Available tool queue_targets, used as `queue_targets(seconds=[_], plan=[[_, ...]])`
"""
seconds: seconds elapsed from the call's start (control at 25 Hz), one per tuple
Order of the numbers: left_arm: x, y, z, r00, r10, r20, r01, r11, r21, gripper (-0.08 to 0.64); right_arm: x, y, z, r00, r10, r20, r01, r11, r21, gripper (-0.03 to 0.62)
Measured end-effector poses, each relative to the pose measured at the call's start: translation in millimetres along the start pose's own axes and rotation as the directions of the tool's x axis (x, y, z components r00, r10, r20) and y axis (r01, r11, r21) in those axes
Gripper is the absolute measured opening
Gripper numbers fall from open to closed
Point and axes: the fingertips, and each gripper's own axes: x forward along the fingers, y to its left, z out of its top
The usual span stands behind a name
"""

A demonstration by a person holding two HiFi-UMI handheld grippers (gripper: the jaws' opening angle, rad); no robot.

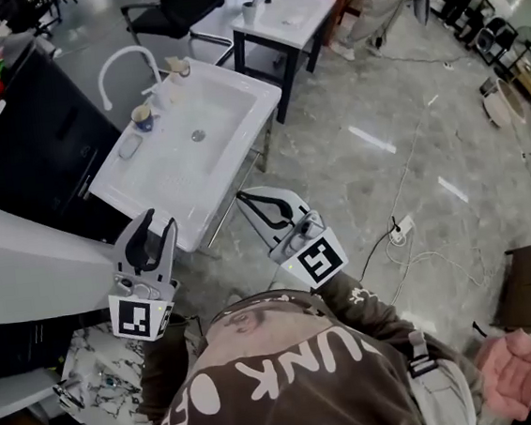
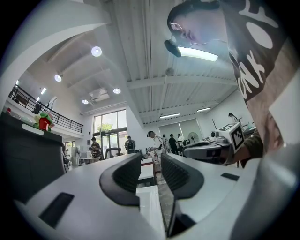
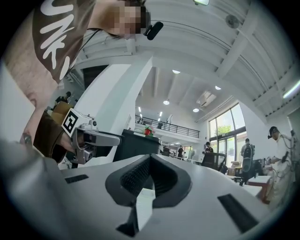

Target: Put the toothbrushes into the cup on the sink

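Observation:
The white sink point(image 1: 234, 92) stands ahead of me on the left, with a curved white faucet point(image 1: 122, 63) at its back. A small cup point(image 1: 142, 117) sits on the sink's rim by the faucet, and a second small item point(image 1: 178, 68) stands further along the rim. I cannot make out any toothbrush. My left gripper point(image 1: 158, 220) hovers just short of the sink's near corner, its jaws a little apart and empty point(image 2: 151, 171). My right gripper point(image 1: 245, 199) is held beside the sink's near right edge, and its jaws are shut with nothing between them point(image 3: 150, 173).
A soap dish point(image 1: 129, 147) lies on the sink's left rim. A black counter point(image 1: 32, 146) runs along the left. A small white table point(image 1: 283, 16) and a black office chair point(image 1: 173, 9) stand beyond the sink. A power strip point(image 1: 399, 230) and cables lie on the floor at right.

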Motion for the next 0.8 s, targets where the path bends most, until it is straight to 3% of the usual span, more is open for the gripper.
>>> queue_targets(seconds=[0.8], plan=[[-14.7,7.6,2.2,1.000,0.020,0.011,-0.020,1.000,-0.001,0.124,3.7,8.3,10.0,1.000,-0.010,0.014,0.010,1.000,-0.026,0.009]])
